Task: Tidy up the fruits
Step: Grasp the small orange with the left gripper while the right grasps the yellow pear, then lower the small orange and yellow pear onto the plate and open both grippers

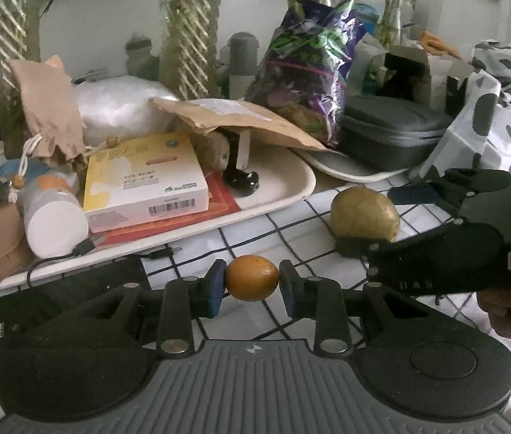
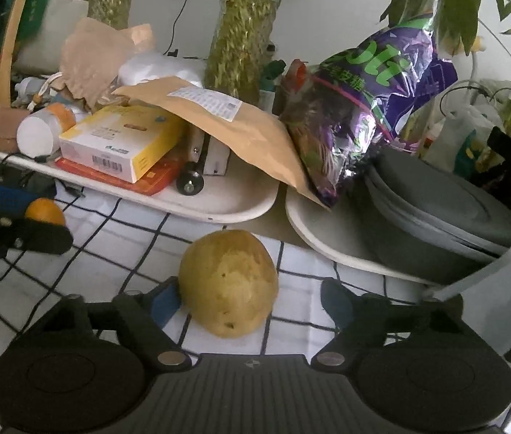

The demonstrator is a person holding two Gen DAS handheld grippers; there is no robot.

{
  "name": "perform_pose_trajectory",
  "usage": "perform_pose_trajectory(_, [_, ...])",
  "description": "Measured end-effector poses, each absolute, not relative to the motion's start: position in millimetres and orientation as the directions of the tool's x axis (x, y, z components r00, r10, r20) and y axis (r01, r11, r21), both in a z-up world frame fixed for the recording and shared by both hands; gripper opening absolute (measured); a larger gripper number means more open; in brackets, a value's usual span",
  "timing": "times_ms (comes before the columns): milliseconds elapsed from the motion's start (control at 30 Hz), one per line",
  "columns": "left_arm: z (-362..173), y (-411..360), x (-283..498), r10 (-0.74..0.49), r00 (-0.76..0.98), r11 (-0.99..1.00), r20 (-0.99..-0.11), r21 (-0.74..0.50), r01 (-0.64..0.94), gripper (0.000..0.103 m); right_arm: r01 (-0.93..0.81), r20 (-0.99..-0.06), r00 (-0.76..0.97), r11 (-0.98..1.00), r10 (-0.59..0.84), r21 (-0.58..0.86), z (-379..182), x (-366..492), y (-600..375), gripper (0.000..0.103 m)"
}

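My left gripper (image 1: 252, 282) is shut on a small orange fruit (image 1: 252, 278), held between its blue pads above the checked tablecloth; the fruit also shows in the right wrist view (image 2: 43, 211). A larger yellow-green fruit (image 2: 228, 282) rests on the cloth between the open fingers of my right gripper (image 2: 252, 303); its left pad is close to the fruit and the right pad stands apart. In the left wrist view this fruit (image 1: 364, 213) sits at the right with the right gripper (image 1: 433, 213) around it.
A white tray (image 1: 284, 188) behind holds a yellow box (image 1: 143, 177), a white bottle, paper bags and an envelope. A second tray (image 2: 328, 246) at the right carries a grey case (image 2: 433, 213) and a purple snack bag (image 2: 360, 108). Plant stems stand behind.
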State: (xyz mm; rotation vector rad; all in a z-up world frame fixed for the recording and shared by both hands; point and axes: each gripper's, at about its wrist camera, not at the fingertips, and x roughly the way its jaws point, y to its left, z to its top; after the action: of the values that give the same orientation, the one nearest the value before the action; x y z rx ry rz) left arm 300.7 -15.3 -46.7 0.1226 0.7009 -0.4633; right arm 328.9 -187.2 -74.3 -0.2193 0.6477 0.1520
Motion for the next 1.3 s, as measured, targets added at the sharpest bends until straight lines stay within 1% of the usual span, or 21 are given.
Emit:
perform_pose_trajectory(33, [-47.1,-14.7,300.8,-0.368,0.668,0.892,-0.647,-0.043,0.45,0.031,-0.211,-0.61,0.788,0.967,0.082,-0.142,-73.8,329.2,-187.9,0.072])
perform_pose_trajectory(67, [-47.3,-14.4,300.9,-0.366,0.669,0.893,-0.647,-0.041,0.449,0.031,-0.22,-0.607,0.788,0.967,0.096,-0.132,-72.8,330.3,-187.7,0.068])
perform_pose_trajectory(100, [-47.6,-13.9,301.2,-0.365,0.669,0.893,-0.648,-0.041,0.447,0.031,-0.232,-0.605,0.789,0.964,0.11,-0.127,-72.1,330.6,-186.9,0.057])
perform_pose_trajectory(133, [-47.7,-13.5,301.3,-0.367,0.668,0.893,-0.648,-0.044,0.447,0.031,-0.247,-0.603,0.788,0.962,0.127,-0.121,-70.8,330.8,-186.7,0.057])
perform_pose_trajectory(267, [-47.7,-14.8,299.0,-0.368,0.667,0.89,-0.648,-0.037,0.455,0.031,-0.237,-0.627,0.773,0.961,0.097,-0.144,-66.2,331.8,-184.9,0.056])
perform_pose_trajectory(500, [-45.4,-13.5,290.7,-0.353,0.668,0.894,-0.655,-0.027,0.447,0.031,-0.197,-0.626,0.774,0.976,0.095,-0.096,-49.0,321.1,-199.0,0.056])
perform_pose_trajectory(800, [-28.9,-12.7,263.3,-0.372,0.684,0.889,-0.627,-0.03,0.456,0.031,-0.217,-0.614,0.779,0.973,0.129,-0.072,-26.5,291.0,-202.6,0.056])
perform_pose_trajectory(900, [-22.9,-11.1,251.5,-0.399,0.683,0.883,-0.612,-0.056,0.465,0.031,-0.214,-0.619,0.774,0.975,0.137,-0.052,-22.0,279.0,-206.2,0.056])
perform_pose_trajectory(1300, [-11.8,-8.5,200.6,-0.426,0.685,0.871,-0.592,-0.063,0.487,0.031,-0.235,-0.617,0.758,0.971,0.209,0.039,-3.9,226.7,-206.1,0.056])
